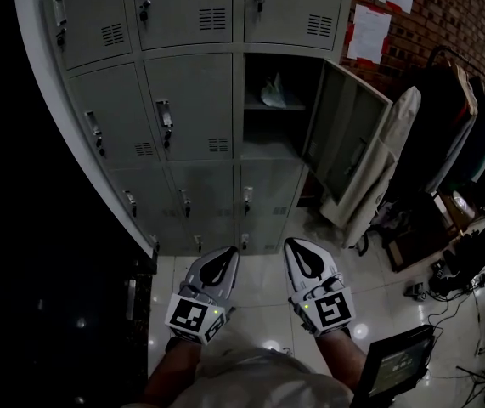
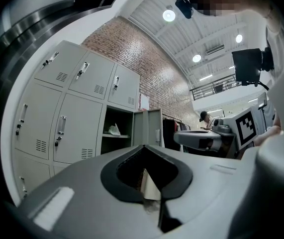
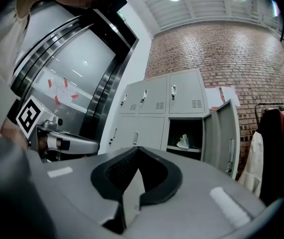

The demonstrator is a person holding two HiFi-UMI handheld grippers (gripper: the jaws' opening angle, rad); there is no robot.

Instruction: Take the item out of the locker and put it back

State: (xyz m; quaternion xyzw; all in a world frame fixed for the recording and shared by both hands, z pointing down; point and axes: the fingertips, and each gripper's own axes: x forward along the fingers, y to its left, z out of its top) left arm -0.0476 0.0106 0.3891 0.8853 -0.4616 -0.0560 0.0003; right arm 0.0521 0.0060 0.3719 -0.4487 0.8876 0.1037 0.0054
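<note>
Head view: the locker stands with one door swung open at about 1 o'clock from centre. The item, a pale crumpled bag-like thing, lies on the shelf inside that compartment. Judging by this, the door is already open and the item sits in its place. Either the taking out is not begun or the putting back is finished; I cannot tell which. The left gripper and right gripper hang side by side at 6 o'clock, well apart from the locker.

Left gripper view: the jaws of the left gripper are clenched together on nothing. The item shows on its shelf at 11 o'clock.

Right gripper view: the right gripper is likewise clenched and empty, the item at 1 o'clock.
</note>
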